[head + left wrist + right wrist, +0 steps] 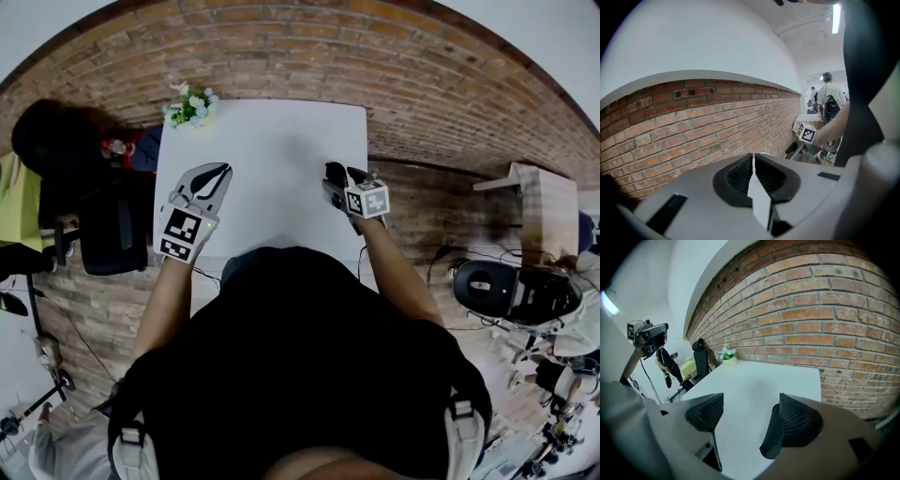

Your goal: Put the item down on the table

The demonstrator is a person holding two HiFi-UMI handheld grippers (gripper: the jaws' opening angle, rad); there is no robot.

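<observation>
Table [272,141] beneath right hand-held gripper [344,174], jaws apart

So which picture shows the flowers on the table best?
The right gripper view: it shows the flowers side-on, pot included, at the table's corner. The head view sees only their tops from above; the left gripper view misses them.

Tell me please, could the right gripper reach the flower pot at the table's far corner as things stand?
Probably yes: the right gripper is open and empty, and the white table between it and the flower pot at the far left corner looks bare, though a long stretch.
</observation>
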